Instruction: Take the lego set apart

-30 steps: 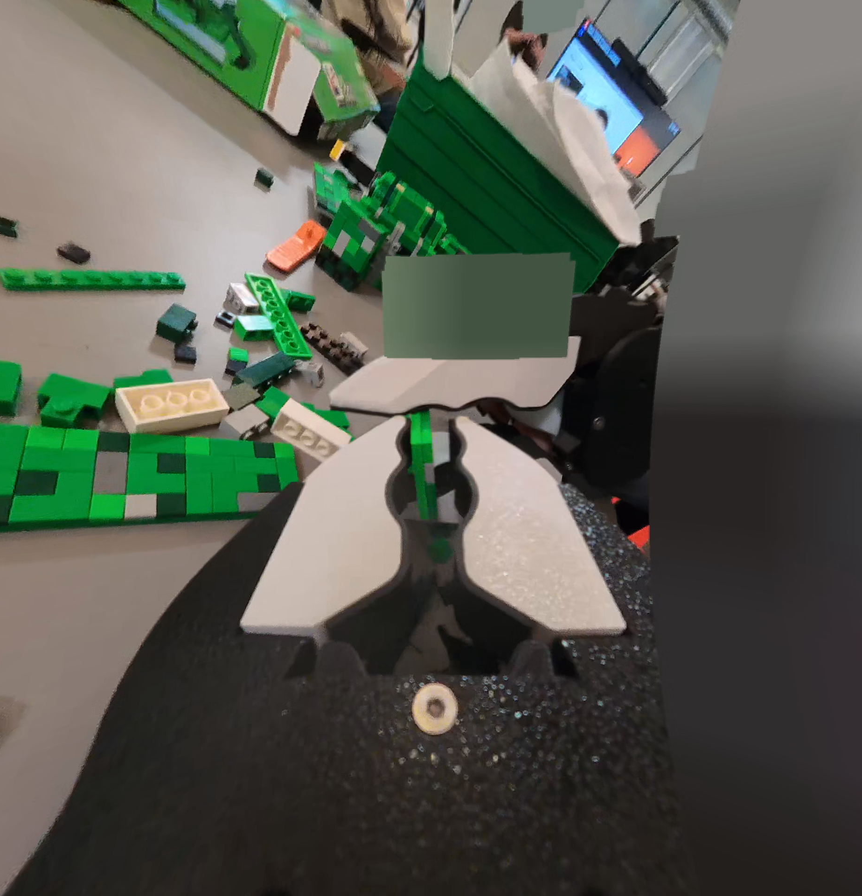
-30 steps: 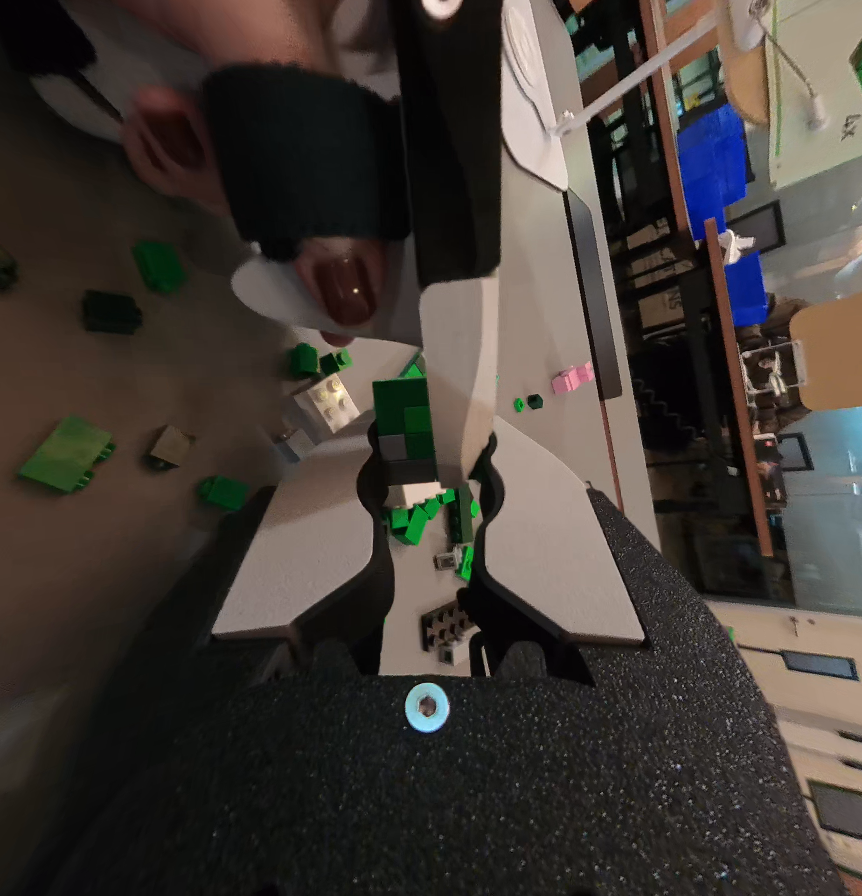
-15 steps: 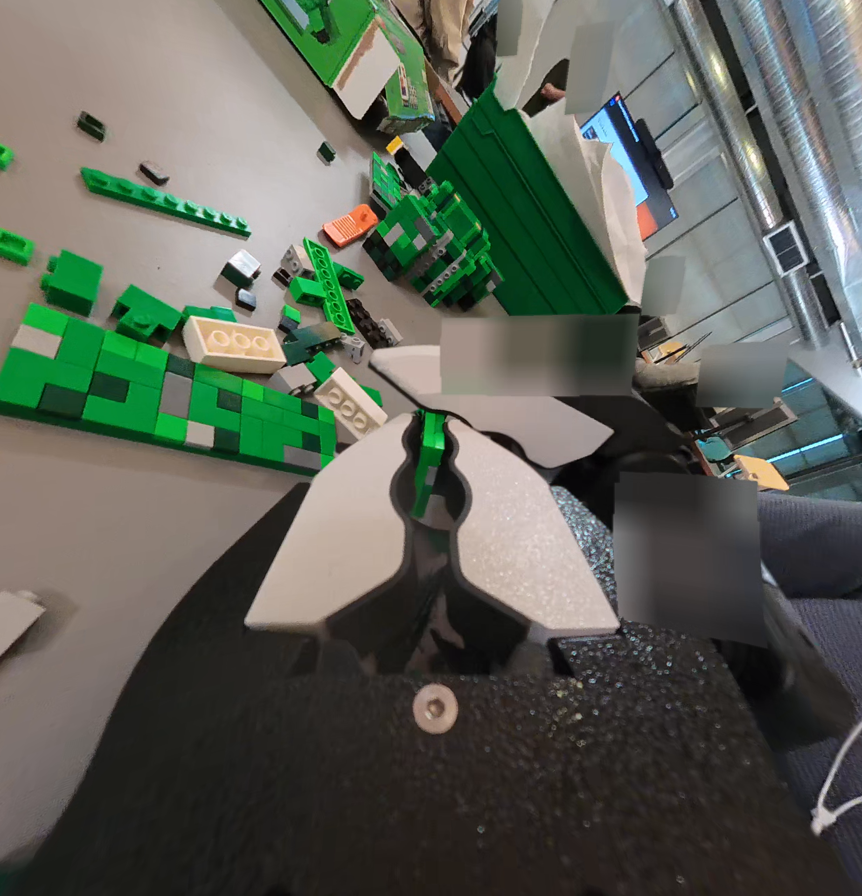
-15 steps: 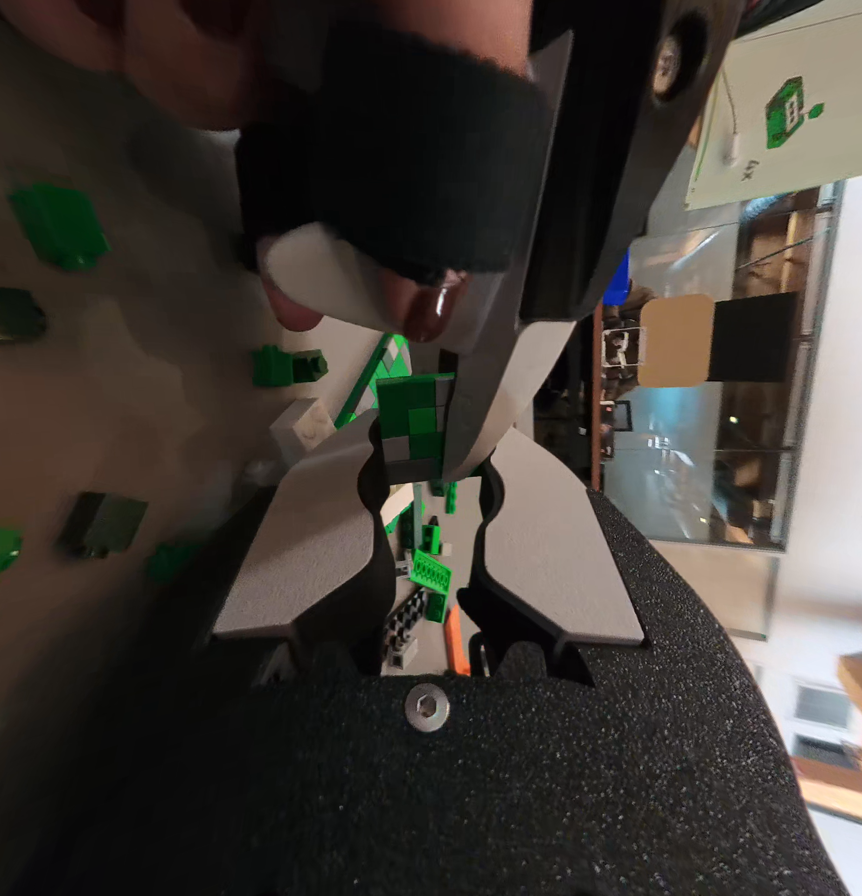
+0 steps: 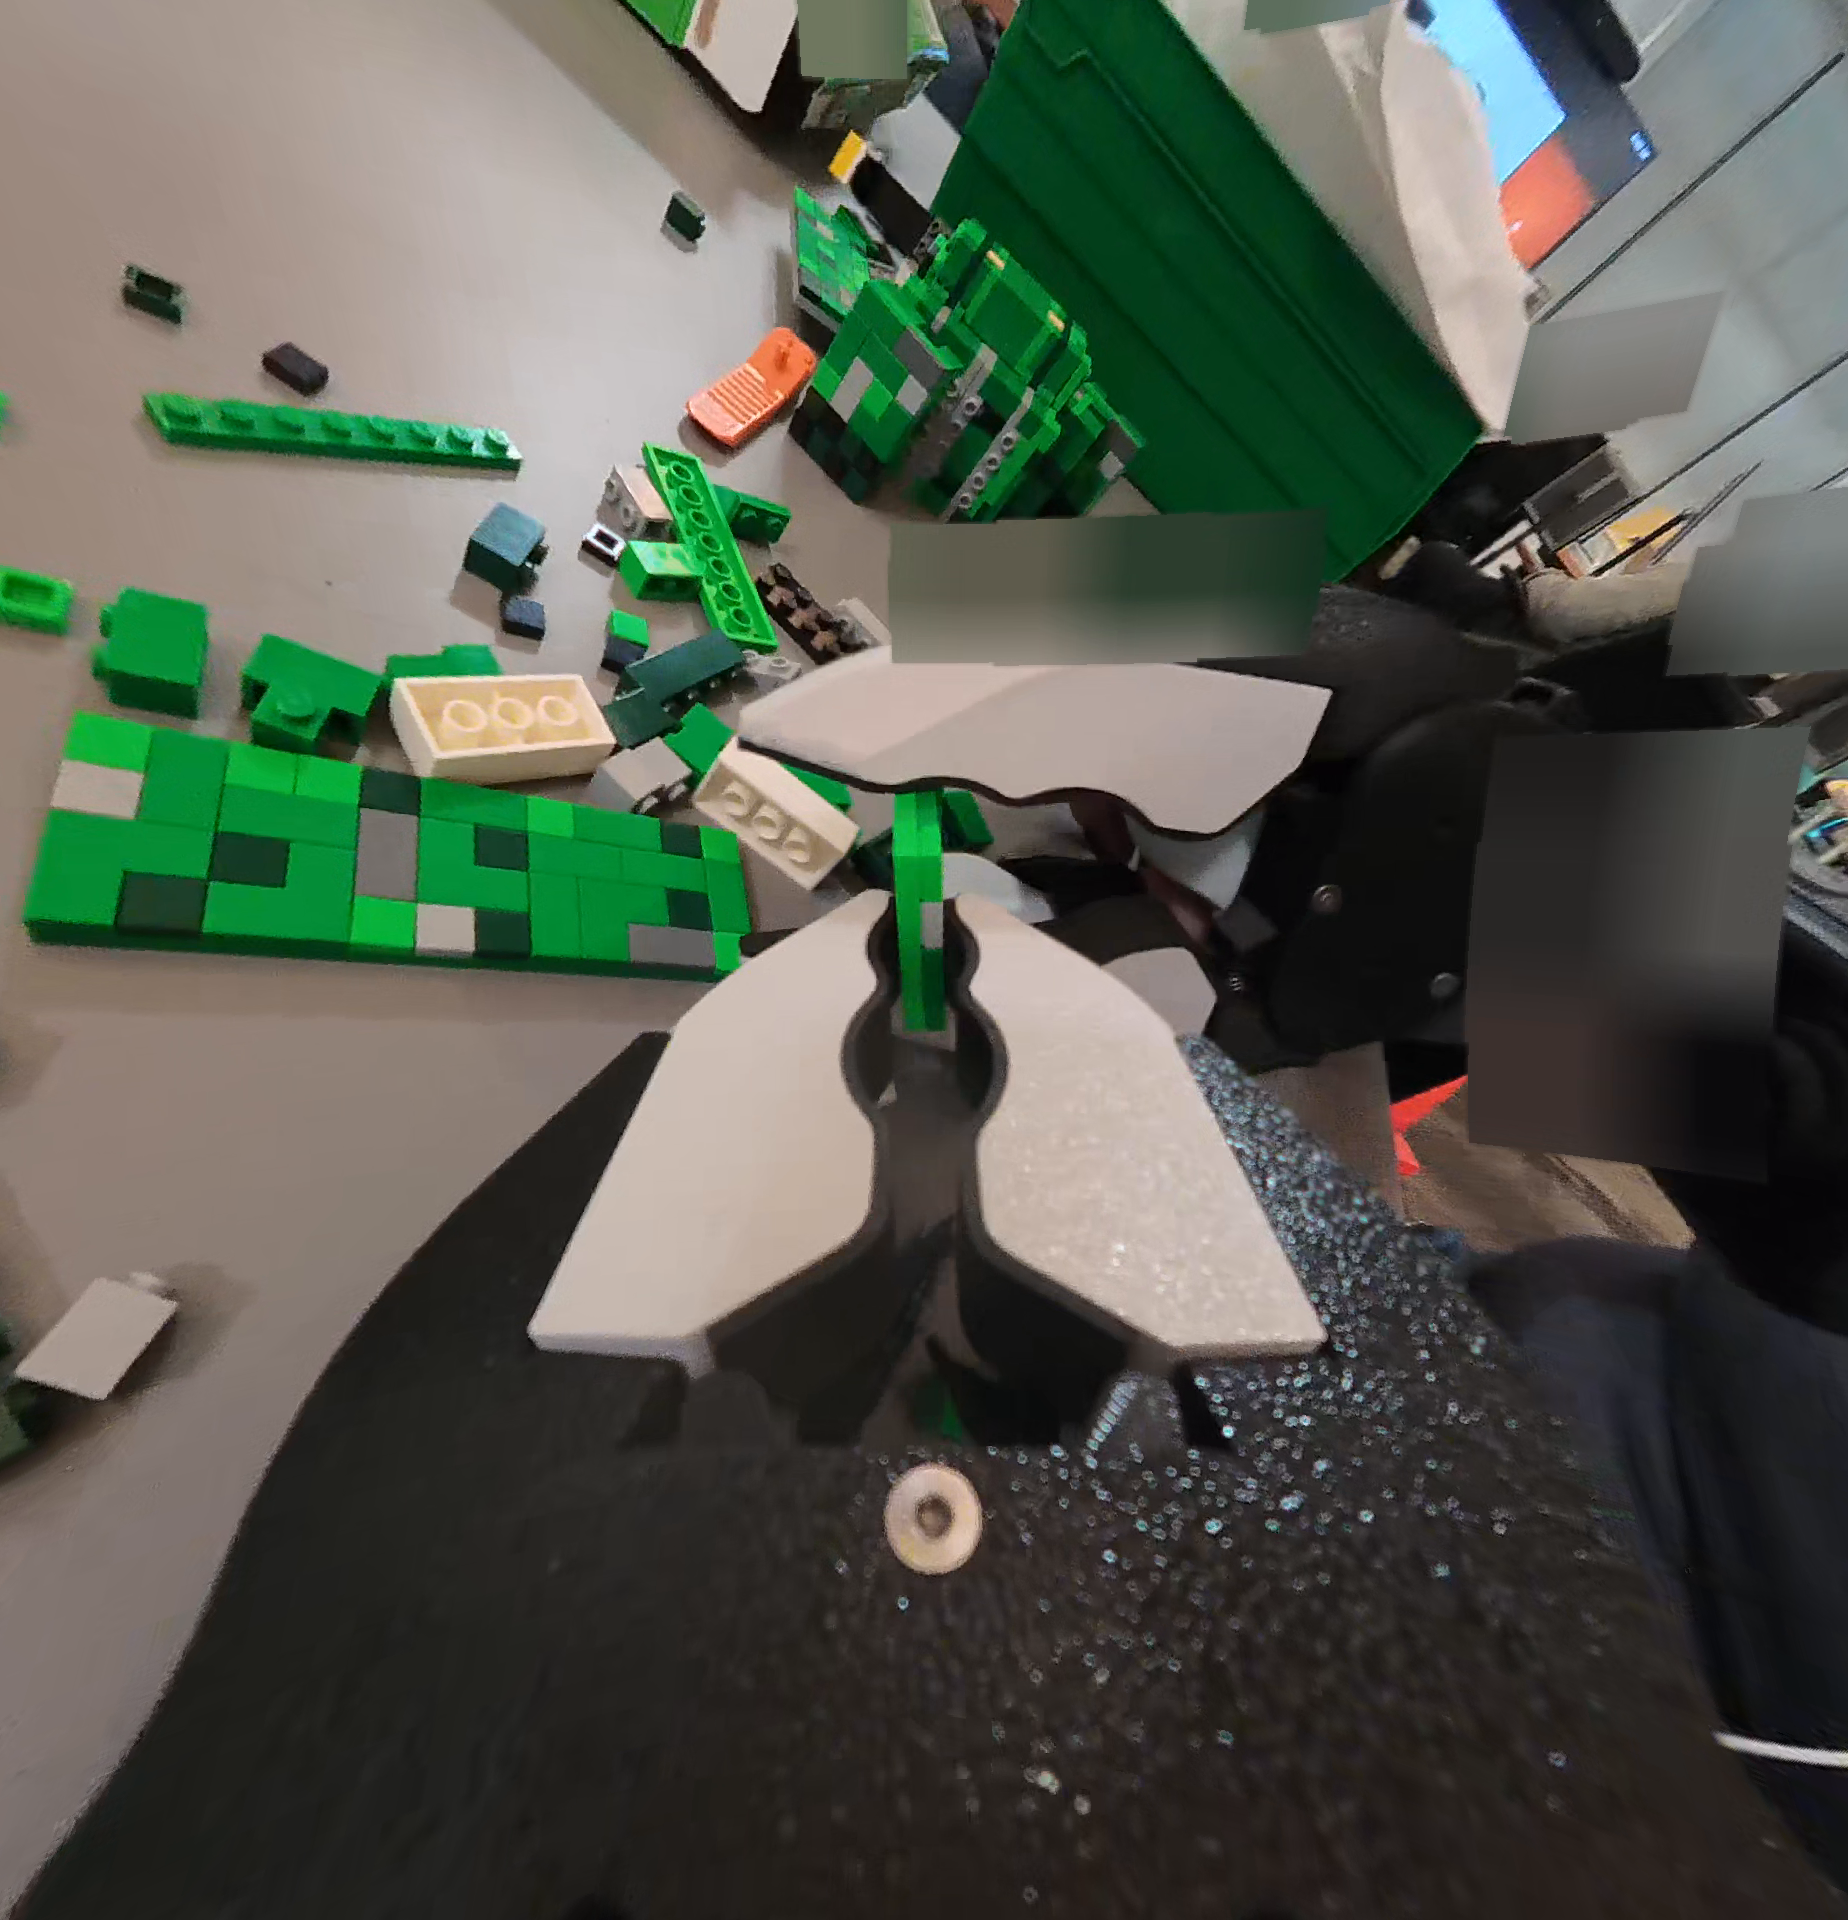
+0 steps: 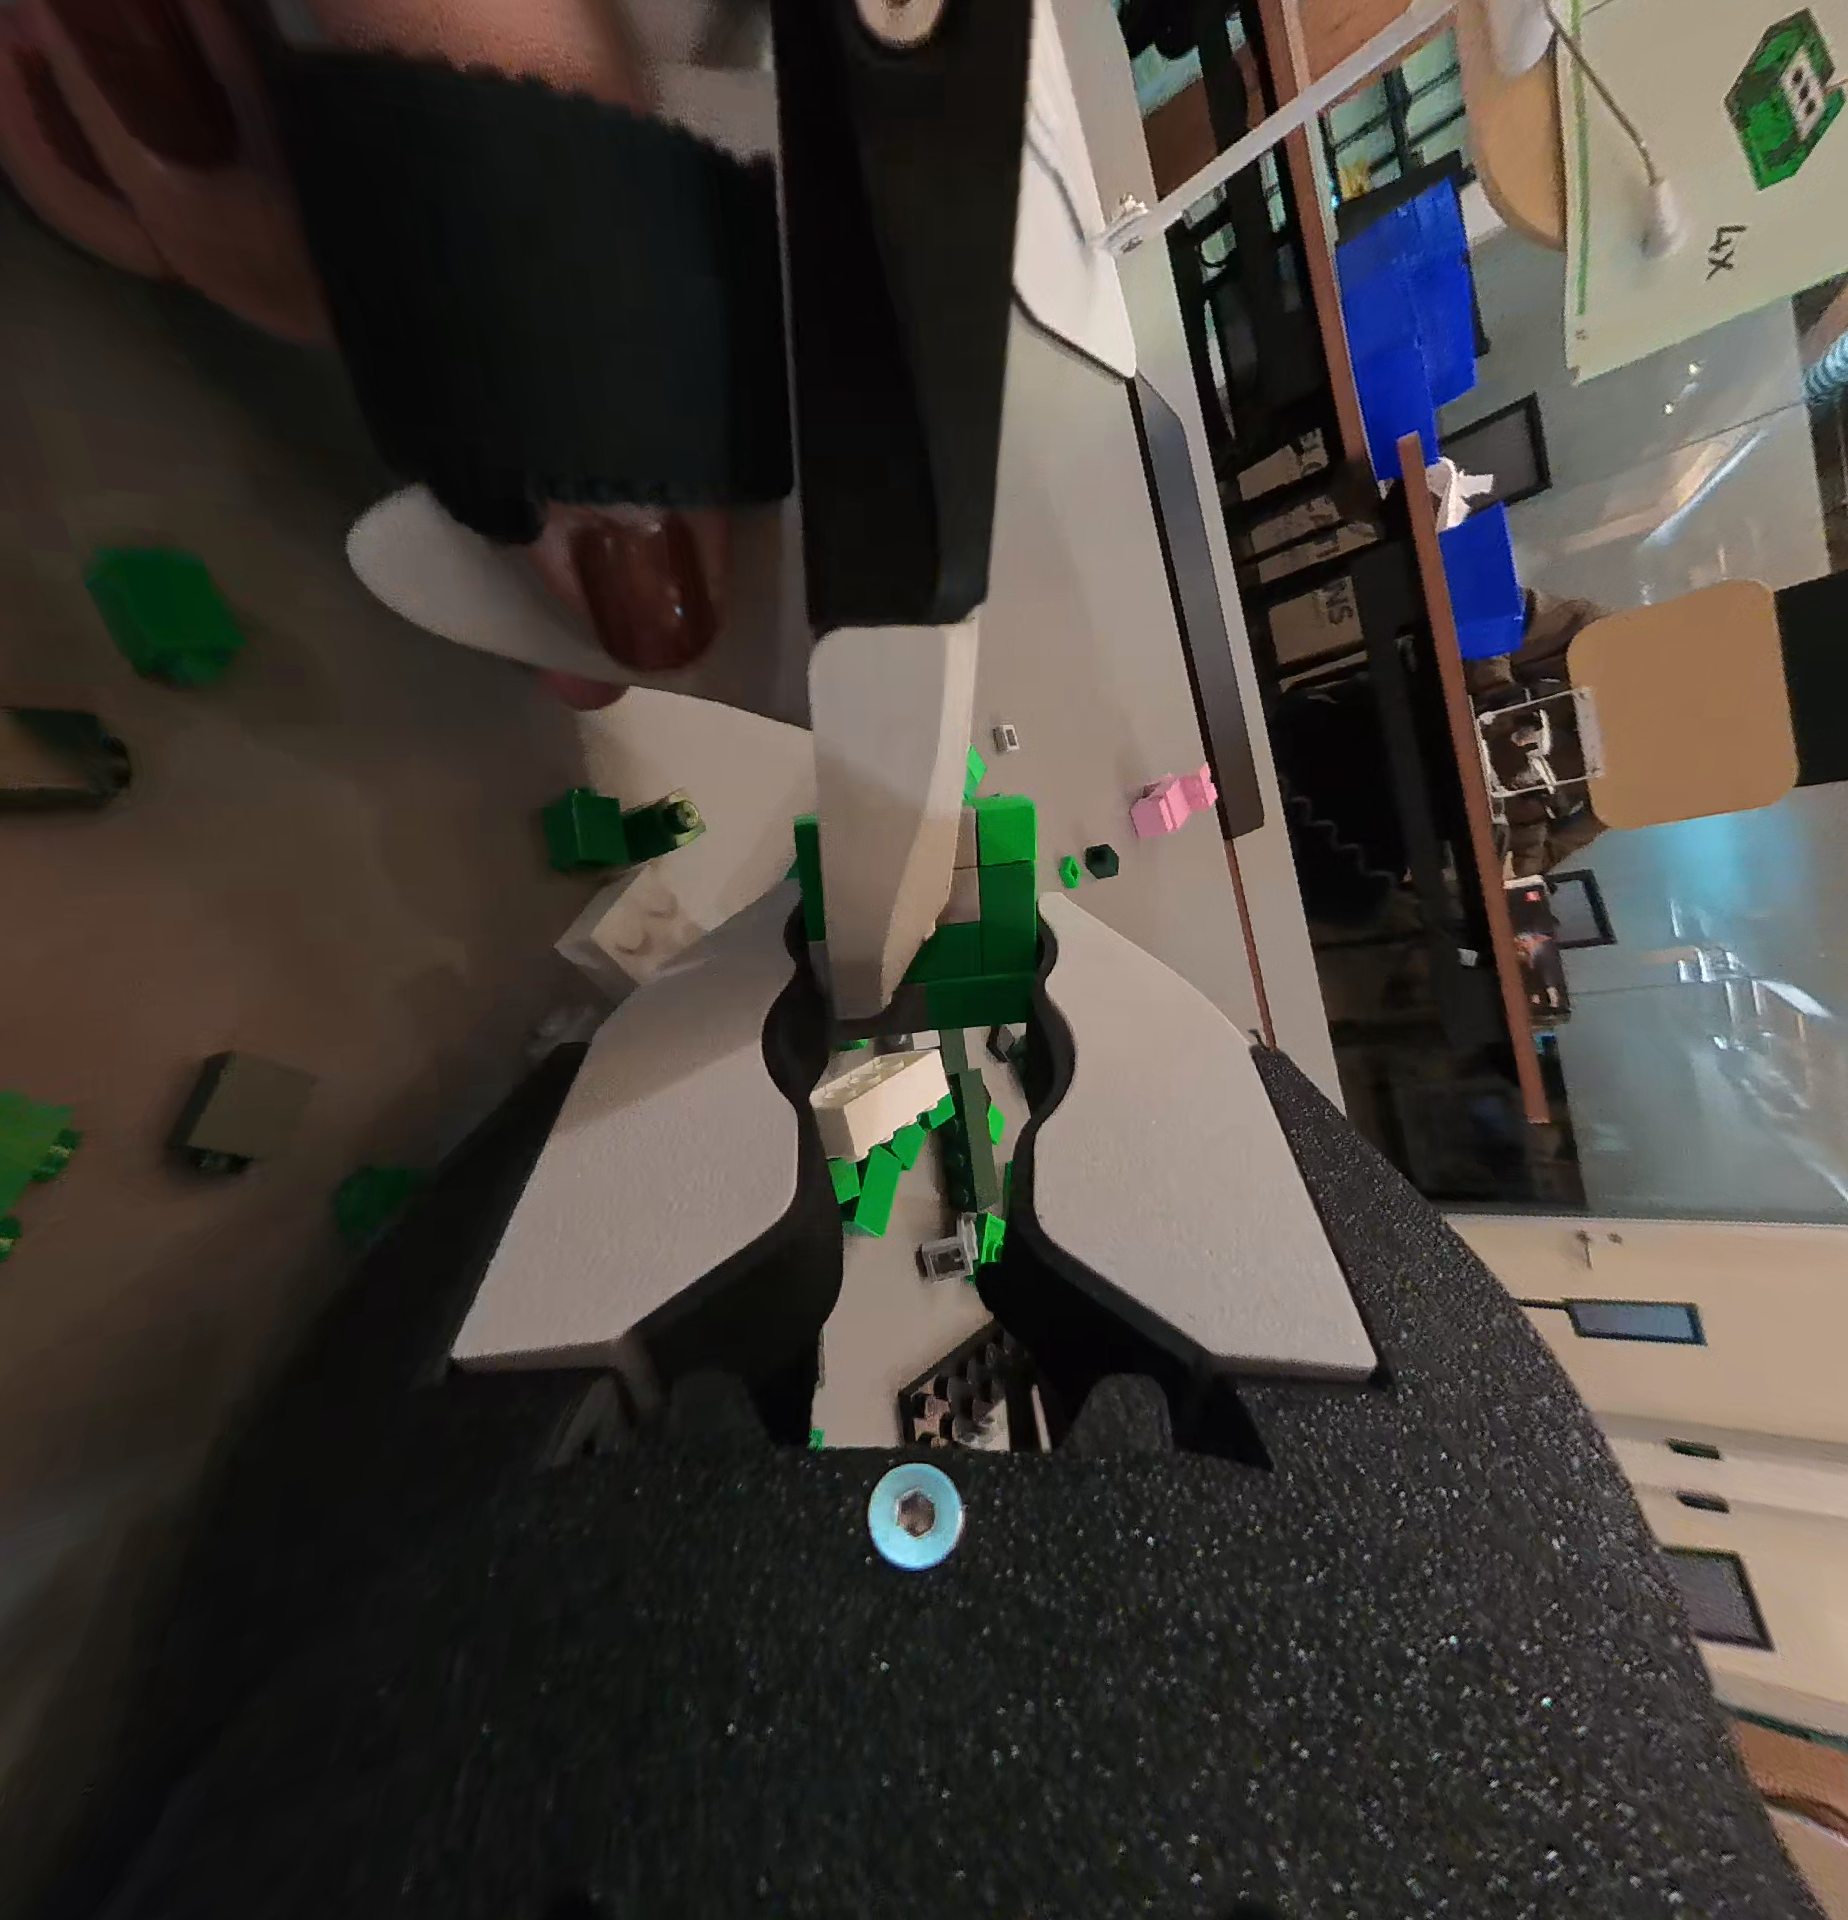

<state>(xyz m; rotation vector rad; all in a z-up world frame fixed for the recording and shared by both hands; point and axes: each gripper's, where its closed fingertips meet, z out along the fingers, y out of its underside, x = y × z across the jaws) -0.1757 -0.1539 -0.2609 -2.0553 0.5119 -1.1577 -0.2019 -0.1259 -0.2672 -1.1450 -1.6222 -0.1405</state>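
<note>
Left tool (image 5: 918,940) pinched on a thin green-and-grey slab of lego plates (image 5: 918,914), seen edge-on between matte grey, wavy-edged fingers (image 5: 754,1122) with black rubbery lining. Same slab seen face-on in the right wrist view: a flat patchwork of glossy green squares with a grey one (image 6: 987,914), held off the desk. Right tool (image 6: 920,966) closed on that slab from the other end, its fingers touching the slab's two edges, wider apart than the left pair. One grey finger of the left tool crossing in front of the slab there, with a fingernail and a black knitted strap above it.

On the smooth grey desk (image 5: 380,208), well apart from the slab: a long flat mosaic panel (image 5: 380,862) of bright, dark and grey tiles; two cream hollow-tubed bricks (image 5: 499,722), underside up; a slim studded green strip (image 5: 328,431); an orange ribbed separator tool (image 5: 748,400); a blocky, half-built green model (image 5: 961,395) just beside a ribbed green plastic bin (image 5: 1190,249). Small loose pieces scattered between. Speckled black foam-like body (image 5: 899,1662) behind each pair of fingers.
</note>
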